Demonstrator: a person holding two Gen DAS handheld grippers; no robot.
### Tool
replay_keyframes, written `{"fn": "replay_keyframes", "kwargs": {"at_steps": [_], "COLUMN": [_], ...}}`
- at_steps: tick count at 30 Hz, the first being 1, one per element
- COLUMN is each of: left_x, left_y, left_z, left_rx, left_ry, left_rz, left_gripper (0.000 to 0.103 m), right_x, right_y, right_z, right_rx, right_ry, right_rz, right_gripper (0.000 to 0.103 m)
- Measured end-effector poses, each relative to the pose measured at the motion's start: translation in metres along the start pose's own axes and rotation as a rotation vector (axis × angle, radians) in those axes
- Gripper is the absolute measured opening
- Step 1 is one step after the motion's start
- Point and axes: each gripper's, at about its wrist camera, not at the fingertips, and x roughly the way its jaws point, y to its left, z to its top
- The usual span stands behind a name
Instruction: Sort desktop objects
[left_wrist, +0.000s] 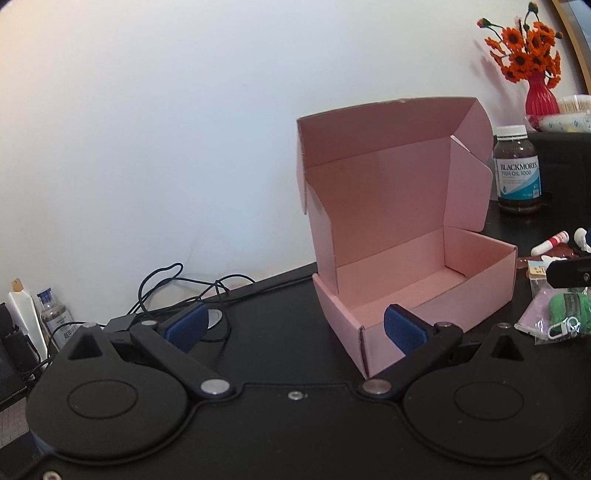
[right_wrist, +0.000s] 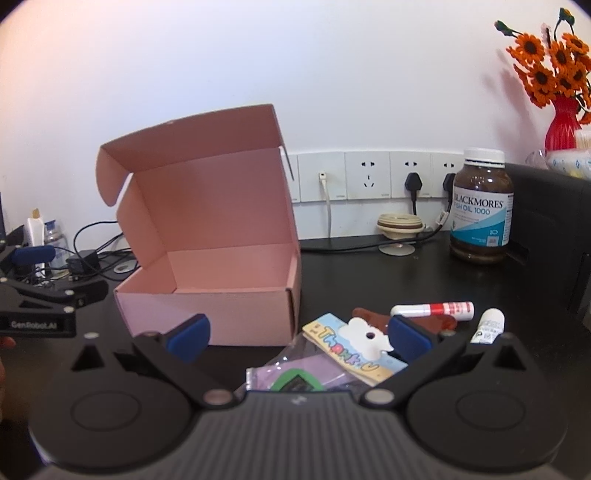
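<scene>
A pink cardboard box (left_wrist: 417, 280) (right_wrist: 207, 291) stands on the black desk with its lid up and nothing inside. My left gripper (left_wrist: 295, 326) is open just left of the box's near corner, holding nothing. My right gripper (right_wrist: 299, 336) is open above a clear bag with a "Thank U" card (right_wrist: 351, 354) and a green item (right_wrist: 291, 382). Beyond the bag lie a red-and-white tube (right_wrist: 434, 309), a small white bottle (right_wrist: 487, 326) and a brown piece (right_wrist: 439, 322). In the left wrist view the bag (left_wrist: 554, 314) lies right of the box.
A brown fish oil bottle (right_wrist: 482, 206) (left_wrist: 517, 171) stands at the back right beside a dark block (right_wrist: 550, 229). A red vase of orange flowers (right_wrist: 561, 125) sits on it. Cables (left_wrist: 177, 291), a tape roll (right_wrist: 399, 223) and wall sockets (right_wrist: 369, 177) line the back.
</scene>
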Motion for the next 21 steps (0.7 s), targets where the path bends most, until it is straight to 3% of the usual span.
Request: {"fn": "replay_keyframes", "kwargs": {"at_steps": [6, 13, 17, 21], "left_x": [0.005, 0.007, 0.013, 0.015], "left_y": [0.013, 0.020, 0.027, 0.029], "left_z": [-0.002, -0.003, -0.003, -0.004], "left_rx": [-0.078, -0.072, -0.107, -0.121], "left_ry": [0.041, 0.044, 0.077, 0.082], "left_rz": [-0.030, 0.029, 0.036, 0.049], "left_gripper": [0.103, 0.103, 0.103, 0.103], "right_x": [0.002, 0.006, 0.008, 0.013], "right_y": [0.003, 0.018, 0.027, 0.043], "right_z": [0.000, 0.003, 0.020, 0.045], "right_rx": [-0.018, -0.099, -0.107, -0.166], "right_ry": [0.019, 0.048, 0.078, 0.059], "right_rz": [-0.006, 0.007, 0.077, 0.074], "right_gripper": [0.102, 0.102, 0.102, 0.102]}}
